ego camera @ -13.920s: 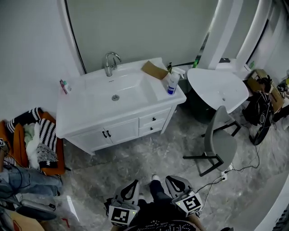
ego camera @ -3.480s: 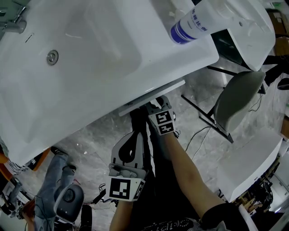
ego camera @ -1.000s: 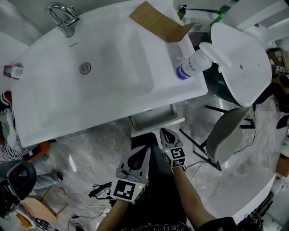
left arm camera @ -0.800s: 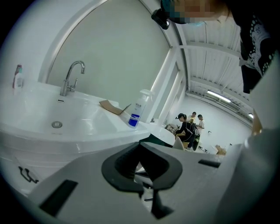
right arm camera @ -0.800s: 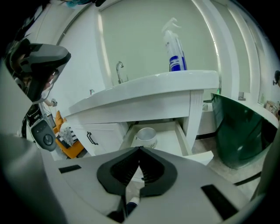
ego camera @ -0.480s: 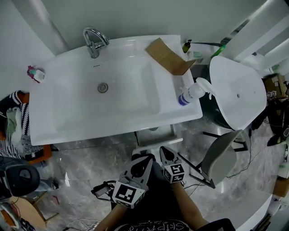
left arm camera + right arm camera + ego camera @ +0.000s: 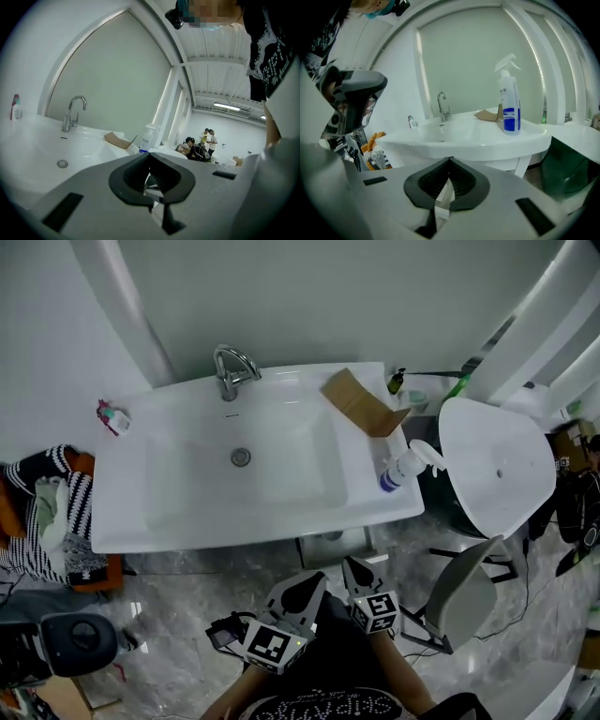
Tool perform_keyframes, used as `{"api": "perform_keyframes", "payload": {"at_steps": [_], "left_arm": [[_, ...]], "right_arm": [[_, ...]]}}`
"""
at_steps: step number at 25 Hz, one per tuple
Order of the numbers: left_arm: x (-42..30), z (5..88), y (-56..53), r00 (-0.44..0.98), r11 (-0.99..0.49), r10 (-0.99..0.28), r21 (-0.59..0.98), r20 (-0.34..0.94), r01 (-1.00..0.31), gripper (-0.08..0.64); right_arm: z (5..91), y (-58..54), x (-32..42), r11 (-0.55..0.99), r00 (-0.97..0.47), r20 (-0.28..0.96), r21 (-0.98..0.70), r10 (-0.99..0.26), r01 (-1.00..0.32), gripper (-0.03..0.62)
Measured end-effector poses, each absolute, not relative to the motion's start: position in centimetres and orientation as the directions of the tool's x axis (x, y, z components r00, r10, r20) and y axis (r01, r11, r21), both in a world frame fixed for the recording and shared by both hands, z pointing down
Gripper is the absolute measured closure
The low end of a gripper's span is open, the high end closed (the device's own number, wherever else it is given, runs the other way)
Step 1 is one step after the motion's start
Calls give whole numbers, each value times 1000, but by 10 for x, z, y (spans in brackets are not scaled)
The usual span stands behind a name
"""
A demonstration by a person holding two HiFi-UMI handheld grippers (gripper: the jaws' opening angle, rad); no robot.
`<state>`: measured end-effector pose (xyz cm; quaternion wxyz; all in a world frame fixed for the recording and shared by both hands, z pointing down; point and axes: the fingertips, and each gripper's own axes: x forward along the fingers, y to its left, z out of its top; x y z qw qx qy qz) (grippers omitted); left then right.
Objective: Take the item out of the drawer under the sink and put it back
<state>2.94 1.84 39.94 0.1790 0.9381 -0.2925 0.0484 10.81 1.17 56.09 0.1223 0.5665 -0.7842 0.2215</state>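
Grey left tongs [image 7: 306, 585] and right tongs [image 7: 353, 566], low centre, are both closed on nothing. Just above them the drawer [image 7: 335, 546] stands partly out. The item is not visible and is presumably inside. Open the tongs before reaching in, and keep level beneath the sink [image 7: 187, 517] rim. Striped cloth [image 7: 56, 521] lies far left. A spray bottle [image 7: 403, 468] and a chair [image 7: 459, 601] crowd the right.

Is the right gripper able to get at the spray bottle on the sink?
Probably yes: the spray bottle stands free at the right edge of the sink, nothing between, though the right gripper has shut jaws.
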Motion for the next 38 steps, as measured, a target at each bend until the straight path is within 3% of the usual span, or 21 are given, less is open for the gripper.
{"api": "perform_keyframes", "payload": {"at_steps": [12, 22, 31, 38], "left_arm": [[21, 341, 6, 819, -804, -571, 166, 53, -571, 557], [28, 318, 22, 850, -849, -525, 49, 47, -527, 557], [42, 326, 49, 878, -879, -473, 29, 79, -476, 557], [48, 336, 50, 860, -858, -503, 71, 86, -509, 557]], "right_arm": [[453, -14, 103, 324, -352, 235, -151, -906, -934, 575], [381, -1, 102, 349, -359, 81, -117, -930, -930, 575], [359, 31, 96, 400, -402, 6, -83, -916, -913, 575], [363, 42, 91, 418, -430, 80, -131, -899, -899, 575]]}}
